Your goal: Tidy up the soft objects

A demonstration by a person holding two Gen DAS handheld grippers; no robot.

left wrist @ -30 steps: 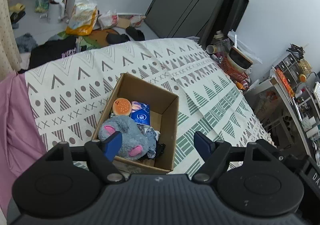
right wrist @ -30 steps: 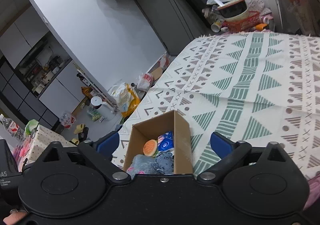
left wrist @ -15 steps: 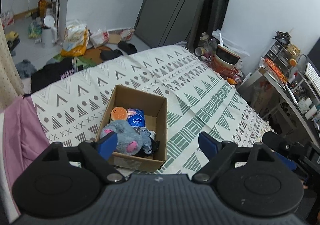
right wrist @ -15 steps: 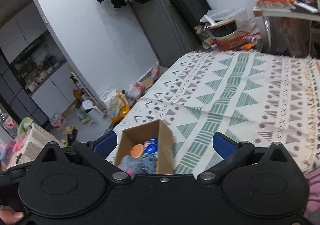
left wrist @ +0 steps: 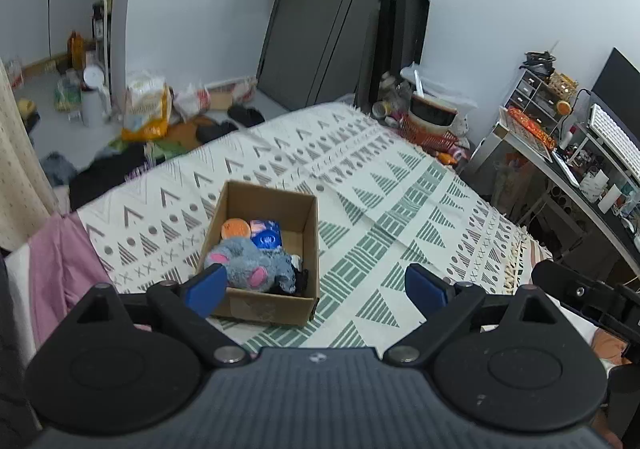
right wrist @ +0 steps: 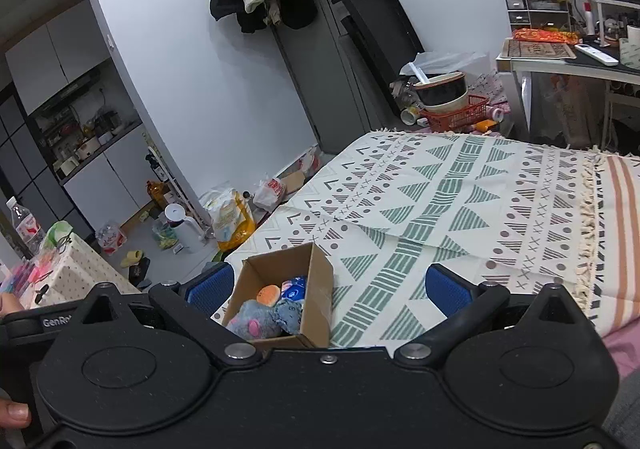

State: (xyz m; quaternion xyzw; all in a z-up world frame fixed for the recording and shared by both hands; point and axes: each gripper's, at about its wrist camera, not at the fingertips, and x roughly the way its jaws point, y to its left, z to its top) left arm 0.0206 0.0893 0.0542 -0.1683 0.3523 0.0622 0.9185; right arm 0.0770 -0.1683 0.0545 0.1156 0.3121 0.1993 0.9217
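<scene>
Cardboard box [left wrist: 267, 261] sits near patterned blanket's [left wrist: 400, 209] near-left corner; grey plush [left wrist: 250, 263], orange squishy [left wrist: 235, 228], blue packet [left wrist: 267, 235] inside. Nothing soft visible loose on blanket; job looks done. Left gripper [left wrist: 316, 287] and right gripper [right wrist: 330, 291] both spread wide, empty, raised above box. Best move: pull clear without snagging box rim. Versus a second ago: both grippers have drawn back, box looks smaller.

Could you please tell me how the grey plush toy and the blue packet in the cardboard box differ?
The grey plush toy is fuzzy, rounded and has pink ears; the blue packet is flat, smooth and printed. The plush toy is the larger and fills the near end of the cardboard box; the packet sits farther back, beside an orange round toy. Both lie inside the box.
</scene>
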